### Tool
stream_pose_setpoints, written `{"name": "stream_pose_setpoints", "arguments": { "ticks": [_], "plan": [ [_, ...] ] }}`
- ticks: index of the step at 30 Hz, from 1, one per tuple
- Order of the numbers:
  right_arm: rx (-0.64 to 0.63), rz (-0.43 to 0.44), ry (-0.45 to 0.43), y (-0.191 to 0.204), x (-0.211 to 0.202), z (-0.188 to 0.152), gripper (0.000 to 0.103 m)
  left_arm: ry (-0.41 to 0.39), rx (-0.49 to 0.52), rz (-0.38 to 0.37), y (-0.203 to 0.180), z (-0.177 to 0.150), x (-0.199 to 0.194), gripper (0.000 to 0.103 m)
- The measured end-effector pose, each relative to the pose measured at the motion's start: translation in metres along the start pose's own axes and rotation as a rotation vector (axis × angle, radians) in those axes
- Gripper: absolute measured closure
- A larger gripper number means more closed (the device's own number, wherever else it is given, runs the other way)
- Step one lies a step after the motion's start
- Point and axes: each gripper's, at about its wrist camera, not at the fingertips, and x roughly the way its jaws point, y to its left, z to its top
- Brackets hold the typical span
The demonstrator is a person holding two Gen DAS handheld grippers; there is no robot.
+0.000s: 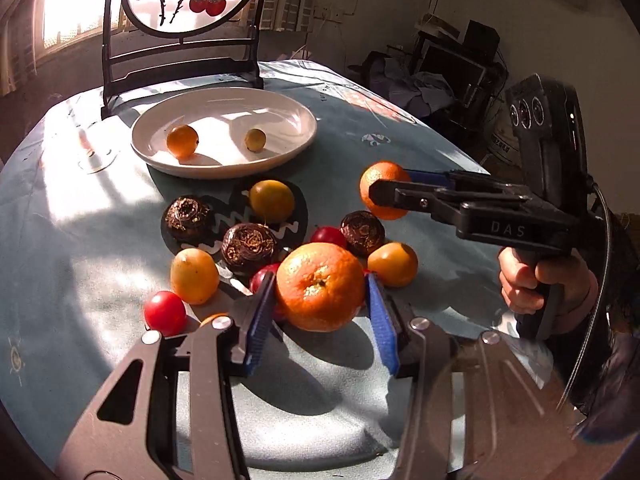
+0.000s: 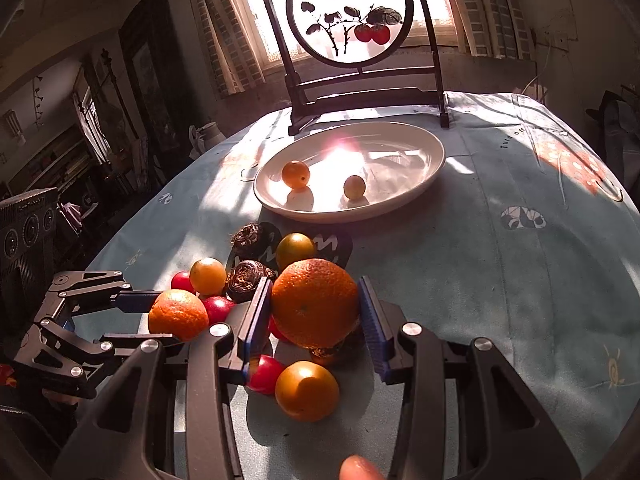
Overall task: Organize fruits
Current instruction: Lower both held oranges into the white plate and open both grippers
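Orange peel is firm but slick: each gripper, left (image 1: 320,312) and right (image 2: 316,312), has jaws clamped across its orange's (image 1: 318,286) widest middle; squeeze gently.

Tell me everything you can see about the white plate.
The plate is a wide, shallow oval dish, white and glossy like ceramic, with a raised rim. It lies flat on the blue tablecloth, in front of a dark stand and beyond the fruit pile. Sunlight glares on it. Two small round fruits lie apart in it: an orange one and a smaller yellowish one. No gripper touches it.
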Motion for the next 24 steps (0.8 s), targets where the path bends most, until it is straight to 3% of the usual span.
{"name": "stream_pose_setpoints", "arguments": {
  "ticks": [2,6,11,17,24],
  "plan": [
    [0.015,0.021,-0.014,-0.001,0.004,0.011,0.059,-0.036,-0.038,0.017,0.014,0.02,-0.001,0.057],
    [0.064,-0.022,-0.077,-0.014,0.019,0.044,0.059,-0.103,-0.134,0.087,0.048,0.067,0.011,0.057],
    [0.132,-0.045,-0.071,-0.044,0.058,0.079,0.059,-0.114,-0.263,0.173,0.1,0.107,0.043,0.057],
    [0.145,-0.083,0.003,-0.062,0.104,0.093,0.059,-0.07,-0.373,0.242,0.152,0.123,0.078,0.057],
    [0.138,-0.084,0.036,-0.068,0.122,0.096,0.058,-0.039,-0.367,0.273,0.161,0.127,0.099,0.056]
  ]
}}
